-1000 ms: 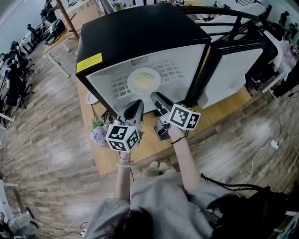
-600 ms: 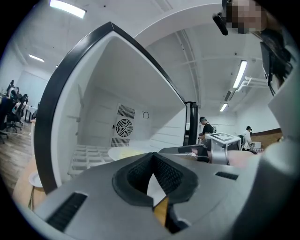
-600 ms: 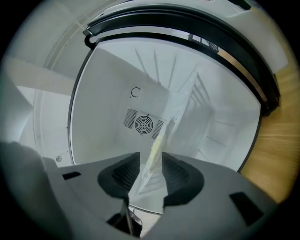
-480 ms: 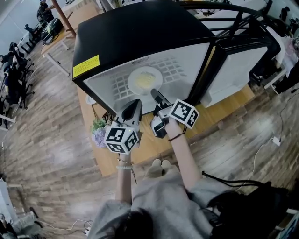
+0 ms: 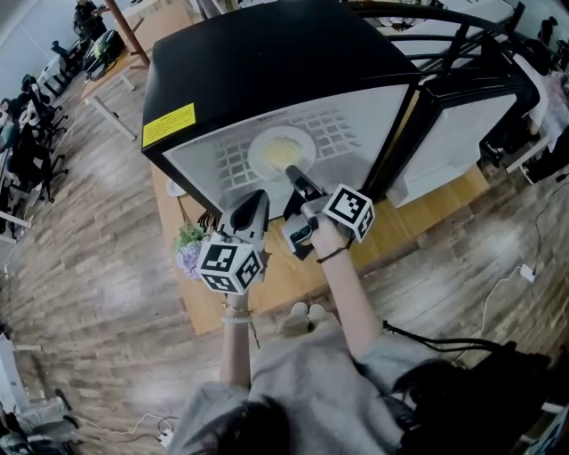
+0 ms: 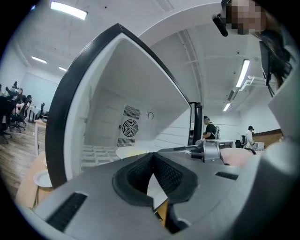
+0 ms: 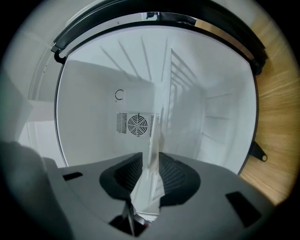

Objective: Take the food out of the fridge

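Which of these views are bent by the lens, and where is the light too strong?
Head view: strong fisheye, the fridge bows outward. Left gripper view: the ceiling lamp glares and the corners go dark. Right gripper view: dark round vignette, the white fridge walls nearly wash out, and the plate near the lens looks soft.

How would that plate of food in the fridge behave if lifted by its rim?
The plate looks thin and stiff, so probably light. It seems shallow; tilted, the yellowish food might slide off.

Both forearms reach forward at centre frame. The grey left gripper has its jaws together. The grey right gripper, rolled sideways, has just been closing onto a round white plate.
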Action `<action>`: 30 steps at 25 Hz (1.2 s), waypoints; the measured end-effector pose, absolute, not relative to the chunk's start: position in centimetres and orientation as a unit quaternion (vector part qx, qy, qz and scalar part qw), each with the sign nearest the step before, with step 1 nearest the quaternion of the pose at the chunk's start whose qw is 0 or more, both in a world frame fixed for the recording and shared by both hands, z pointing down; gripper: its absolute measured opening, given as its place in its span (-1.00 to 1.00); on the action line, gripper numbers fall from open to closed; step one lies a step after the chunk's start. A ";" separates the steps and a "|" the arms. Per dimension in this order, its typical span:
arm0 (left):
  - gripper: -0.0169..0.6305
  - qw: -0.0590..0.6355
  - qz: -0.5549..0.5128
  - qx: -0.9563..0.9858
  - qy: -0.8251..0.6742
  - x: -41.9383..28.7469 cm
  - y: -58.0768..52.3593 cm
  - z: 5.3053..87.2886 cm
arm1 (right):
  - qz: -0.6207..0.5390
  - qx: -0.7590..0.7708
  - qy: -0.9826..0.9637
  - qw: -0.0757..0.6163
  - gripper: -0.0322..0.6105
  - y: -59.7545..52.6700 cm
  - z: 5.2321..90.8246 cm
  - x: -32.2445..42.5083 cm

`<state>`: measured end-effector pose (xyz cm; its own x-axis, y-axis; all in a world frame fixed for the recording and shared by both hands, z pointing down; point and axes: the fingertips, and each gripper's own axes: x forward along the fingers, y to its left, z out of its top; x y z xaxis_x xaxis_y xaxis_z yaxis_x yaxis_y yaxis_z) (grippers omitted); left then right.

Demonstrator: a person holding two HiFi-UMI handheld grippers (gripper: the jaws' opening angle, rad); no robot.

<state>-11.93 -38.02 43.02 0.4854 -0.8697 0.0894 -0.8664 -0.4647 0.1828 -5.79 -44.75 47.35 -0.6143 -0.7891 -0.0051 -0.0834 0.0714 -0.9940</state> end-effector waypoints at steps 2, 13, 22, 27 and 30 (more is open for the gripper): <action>-0.92 0.100 -0.008 0.855 -0.509 -12.0 -38.1 43.0 | -0.603 -0.328 0.666 0.293 -0.65 -44.9 47.5 -5.8; -0.92 0.101 0.000 0.857 -0.505 -11.8 -38.9 43.5 | -0.639 -0.311 0.626 0.322 -0.76 -45.1 47.9 -5.8; -0.92 0.099 0.000 0.857 -0.505 -11.8 -38.8 43.2 | -0.648 -0.304 0.617 0.327 -0.78 -44.8 47.9 -5.7; -0.92 0.092 -0.003 0.859 -0.504 -11.6 -38.5 42.7 | -0.650 -0.294 0.618 0.330 -0.78 -44.3 47.0 -5.6; -0.92 0.088 -0.007 0.860 -0.503 -11.5 -38.2 42.3 | -0.650 -0.288 0.620 0.331 -0.78 -43.9 46.4 -5.5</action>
